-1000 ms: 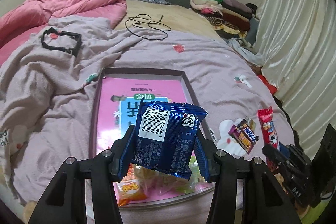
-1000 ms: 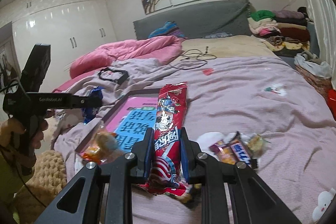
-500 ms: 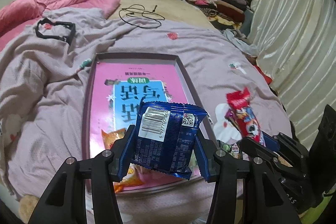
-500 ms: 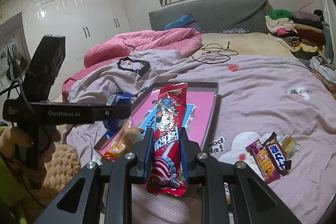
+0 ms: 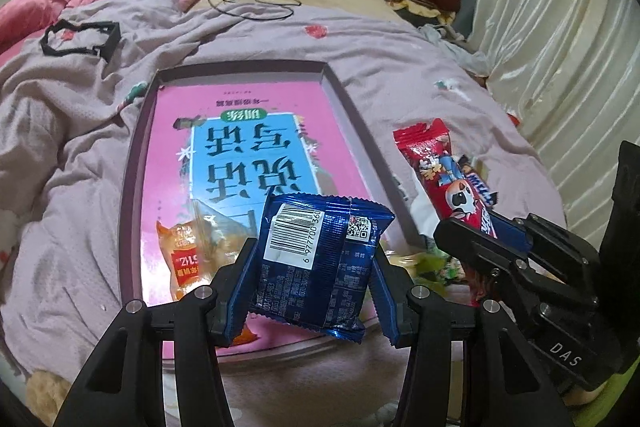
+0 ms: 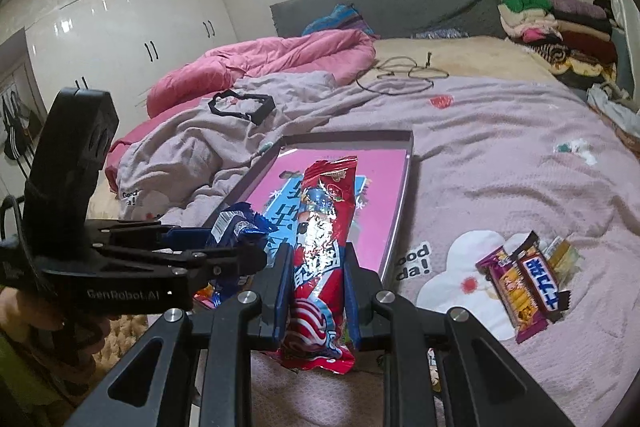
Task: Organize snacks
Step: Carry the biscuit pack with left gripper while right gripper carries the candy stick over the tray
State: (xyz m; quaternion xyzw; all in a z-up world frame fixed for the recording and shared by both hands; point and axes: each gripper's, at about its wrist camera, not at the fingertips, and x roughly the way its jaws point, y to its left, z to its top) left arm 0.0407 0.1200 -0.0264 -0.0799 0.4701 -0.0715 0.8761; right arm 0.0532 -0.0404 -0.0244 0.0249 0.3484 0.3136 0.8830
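Change: compared with one second ago, we have both packets closer to the tray (image 5: 352, 115); the red packet (image 6: 320, 243) is now over its near right edge instead of over the bedspread (image 5: 400, 59).
Meaning: we judge the carrying step is nearly done and the drop into the tray comes next.
Left gripper (image 5: 316, 287): its jaws are clenched on the blue packet (image 5: 320, 259), above the near end of the tray, beside the orange packet (image 5: 188, 255) that lies inside.
Right gripper (image 6: 316, 291): its jaws are clenched on the red packet.
Direction: the red packet's long axis runs along the fingers, its free end pointing away toward the headboard; the blue packet stands with barcode up.
Left over: two bars (image 6: 524, 283) wait on the bedspread.
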